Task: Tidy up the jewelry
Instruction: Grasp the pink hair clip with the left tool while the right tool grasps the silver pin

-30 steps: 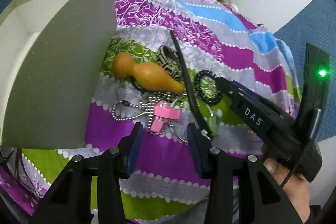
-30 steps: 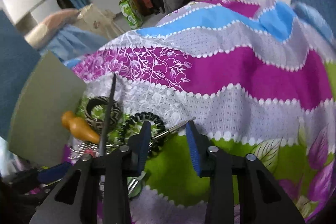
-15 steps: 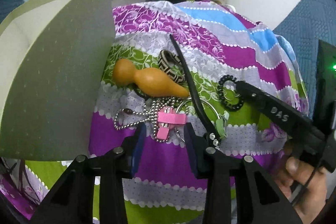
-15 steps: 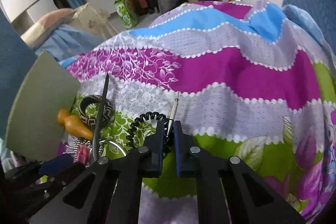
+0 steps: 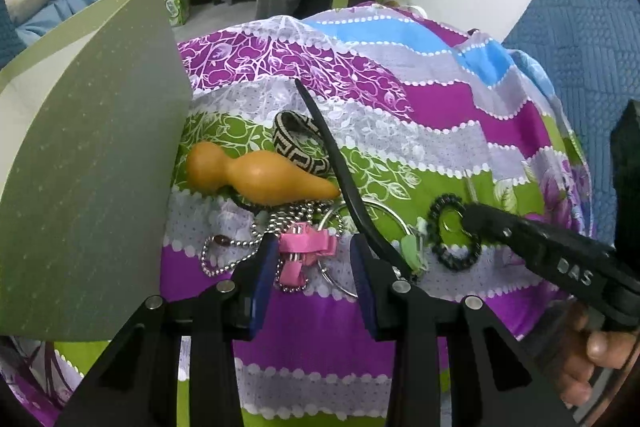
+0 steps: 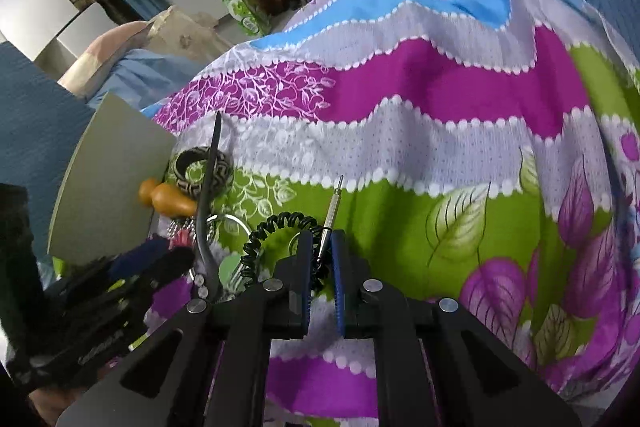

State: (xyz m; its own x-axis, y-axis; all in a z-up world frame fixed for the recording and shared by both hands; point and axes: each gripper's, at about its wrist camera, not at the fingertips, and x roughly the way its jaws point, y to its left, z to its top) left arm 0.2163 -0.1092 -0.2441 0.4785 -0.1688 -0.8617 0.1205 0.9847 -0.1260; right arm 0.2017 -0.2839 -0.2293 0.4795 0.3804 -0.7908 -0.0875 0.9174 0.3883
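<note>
The right gripper (image 6: 319, 251) has just clamped down: its jaws, spread wide a second ago, now stand almost together on the black coil band (image 6: 280, 227) and the thin metal pin (image 6: 330, 215) that runs out ahead between them. The band has slid away from the pile with it, so this piece looks freed and ready to be carried off.

The left gripper (image 5: 314, 259) has just been closing too, but its jaws are only part-way in, one on each side of the pink clip (image 5: 306, 247), and I cannot tell that the pads press it. Under and just beyond the clip lies the ball chain (image 5: 240, 259), then the orange gourd (image 5: 260, 179) and the patterned bangle (image 5: 300, 147), with a black stick (image 5: 340, 171) lying across them. Left of that gripper stands the open green box (image 5: 88, 179), likely the place for all of it.
</note>
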